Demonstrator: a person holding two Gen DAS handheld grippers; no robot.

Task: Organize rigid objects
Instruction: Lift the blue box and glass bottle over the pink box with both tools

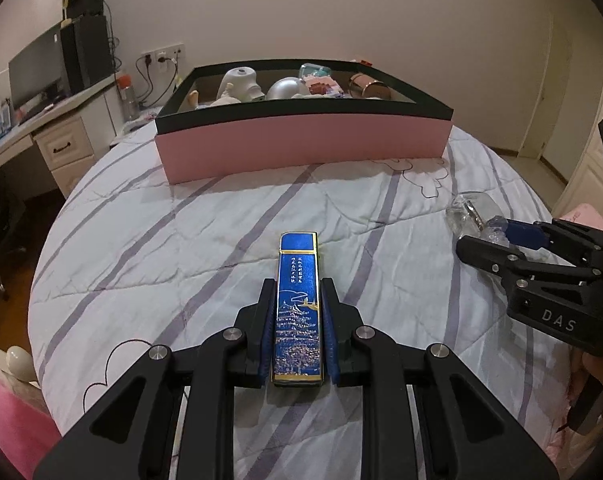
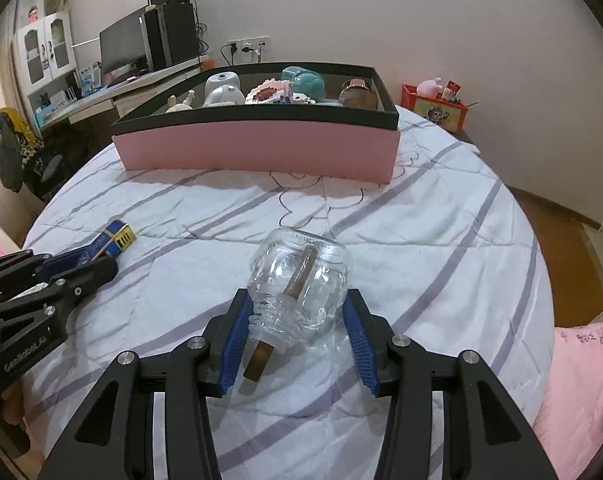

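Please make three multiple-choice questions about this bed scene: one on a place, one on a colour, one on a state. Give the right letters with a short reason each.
1. Where is the pink box?
A. On the bed, beyond both claws
B. On the desk
C. On the floor

2. What colour is the face of the flat case in the left claw?
A. Red
B. Blue
C. Green

3. How does the glass bottle in the right claw lie?
A. Upright
B. On its side, neck toward the claw
C. Inside the box

Answers: 1 A, it sits on the quilt ahead; 2 B, blue with gold drawing; 3 B, neck points back.
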